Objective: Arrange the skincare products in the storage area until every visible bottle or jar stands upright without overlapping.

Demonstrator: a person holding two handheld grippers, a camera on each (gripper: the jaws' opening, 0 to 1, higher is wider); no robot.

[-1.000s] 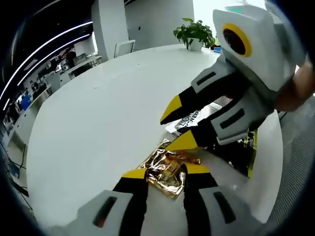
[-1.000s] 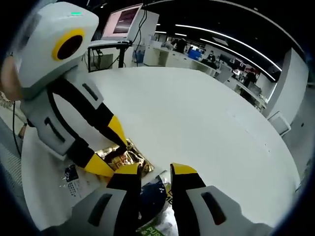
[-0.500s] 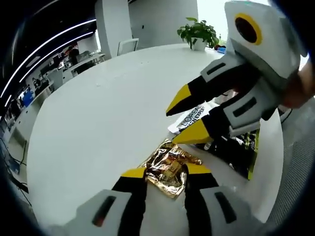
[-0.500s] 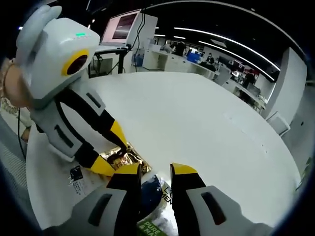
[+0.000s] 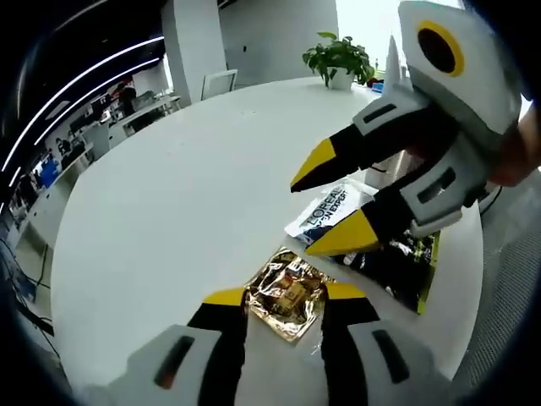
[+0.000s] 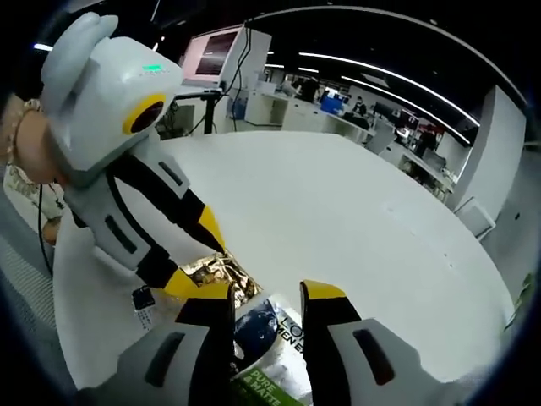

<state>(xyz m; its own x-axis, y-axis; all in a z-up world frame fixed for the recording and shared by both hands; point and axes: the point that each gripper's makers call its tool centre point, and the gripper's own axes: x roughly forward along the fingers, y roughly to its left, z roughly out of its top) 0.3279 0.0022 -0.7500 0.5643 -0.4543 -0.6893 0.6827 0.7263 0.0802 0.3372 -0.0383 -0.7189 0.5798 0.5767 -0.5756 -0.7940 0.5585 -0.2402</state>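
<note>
- Holding my left gripper (image 5: 283,294) low over the white table (image 5: 169,203), jaws set apart with the crinkled gold sachet (image 5: 286,292) lying flat between the yellow tips; whether they pinch its edges I cannot tell
- My right gripper (image 6: 267,292) hovers with jaws parted over a white and green sachet (image 6: 272,342), nothing gripped that I can see
- From the left gripper view, that right gripper (image 5: 334,207) is spread open just above the white sachet (image 5: 328,205), with a dark packet (image 5: 404,266) beside it
- All three packs lie flat and close together near the table edge; the white one partly overlaps the dark one
- The gold sachet's long axis runs roughly along my left jaws, so I judge my left hand the nearer one to take it
</note>
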